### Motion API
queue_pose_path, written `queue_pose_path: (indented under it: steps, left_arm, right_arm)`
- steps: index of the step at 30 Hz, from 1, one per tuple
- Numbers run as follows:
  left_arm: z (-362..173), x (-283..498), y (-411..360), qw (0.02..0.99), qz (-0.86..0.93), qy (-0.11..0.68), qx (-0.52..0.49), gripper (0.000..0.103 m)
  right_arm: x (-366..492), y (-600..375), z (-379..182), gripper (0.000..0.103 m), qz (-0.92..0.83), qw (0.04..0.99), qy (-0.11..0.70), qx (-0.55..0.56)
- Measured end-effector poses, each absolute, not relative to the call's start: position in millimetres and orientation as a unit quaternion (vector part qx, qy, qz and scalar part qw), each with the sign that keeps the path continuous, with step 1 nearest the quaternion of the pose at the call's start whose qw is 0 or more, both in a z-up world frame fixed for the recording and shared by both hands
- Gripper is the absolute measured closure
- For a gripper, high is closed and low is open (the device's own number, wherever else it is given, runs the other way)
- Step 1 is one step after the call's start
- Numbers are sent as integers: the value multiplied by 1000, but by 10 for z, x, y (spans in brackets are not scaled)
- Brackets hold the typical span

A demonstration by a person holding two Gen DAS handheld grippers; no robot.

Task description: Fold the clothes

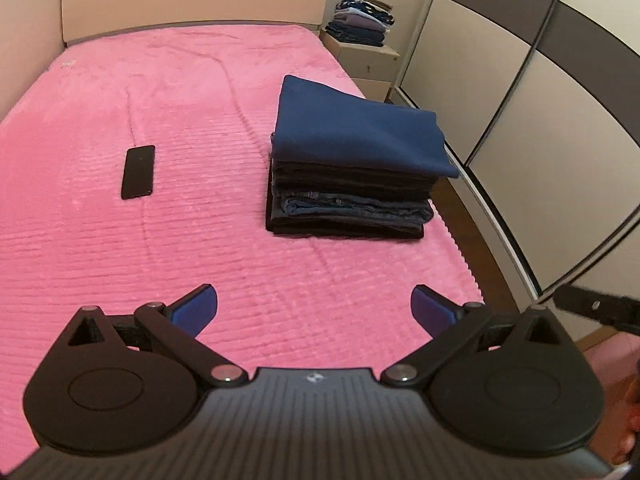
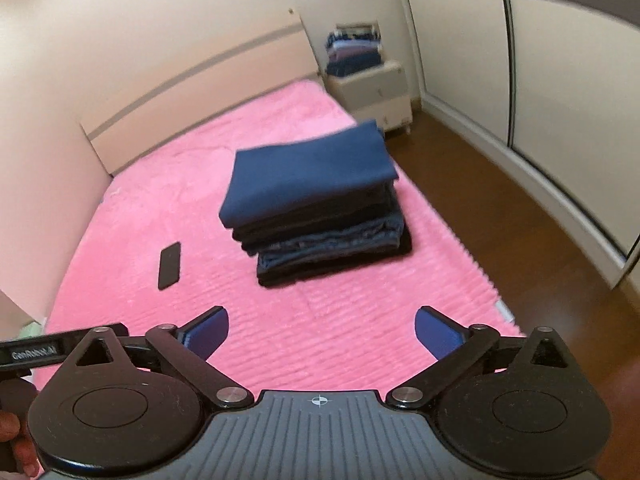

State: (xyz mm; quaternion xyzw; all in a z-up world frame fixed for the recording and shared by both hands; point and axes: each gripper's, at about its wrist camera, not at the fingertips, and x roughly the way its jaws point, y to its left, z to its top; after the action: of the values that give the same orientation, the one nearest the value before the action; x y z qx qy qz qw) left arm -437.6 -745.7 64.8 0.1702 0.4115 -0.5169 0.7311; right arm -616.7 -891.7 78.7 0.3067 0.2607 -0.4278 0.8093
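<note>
A stack of folded clothes (image 1: 352,184) sits on the right side of the pink bed (image 1: 160,100), with a folded blue garment (image 1: 356,132) on top and jeans and dark items below. It also shows in the right wrist view (image 2: 320,216), with the blue garment (image 2: 308,168) on top. My left gripper (image 1: 314,308) is open and empty, held above the bed's near end, well short of the stack. My right gripper (image 2: 322,330) is open and empty, also above the near end of the bed (image 2: 160,184).
A black phone (image 1: 138,172) lies on the bed left of the stack; it also shows in the right wrist view (image 2: 169,265). A nightstand (image 1: 366,60) with another pile of folded clothes (image 1: 364,20) stands by the headboard. Wardrobe doors (image 1: 520,80) run along the right, across a strip of wood floor (image 2: 500,208).
</note>
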Motion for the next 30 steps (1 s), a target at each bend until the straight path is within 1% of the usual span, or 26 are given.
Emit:
queue_pose_path:
  steps: [5,9,14,18,30]
  left_arm:
    - [739,-4540,-7293,723,-531,402,187,2]
    - [860,-4646,-7200,727,-537,381,193,2]
    - [1018,-4702,-7200,744,-531,364,178,1]
    - [1075,-4722,-7274,757,-518,359,173,1]
    - [1034,-4837,-7402,765,-496,373,174,1]
  right_arm:
    - [-6206,-8661,853,1,-440,802,271,301]
    - [-6198,-8707,819,1,-435,801,279,303]
    - [-6087,-8875,887,1,-420,809,298,282]
    - [-6061,-8949,948,1,-409,822,301,256]
    - [-6106,-9077,847,1,-399,820,306,275]
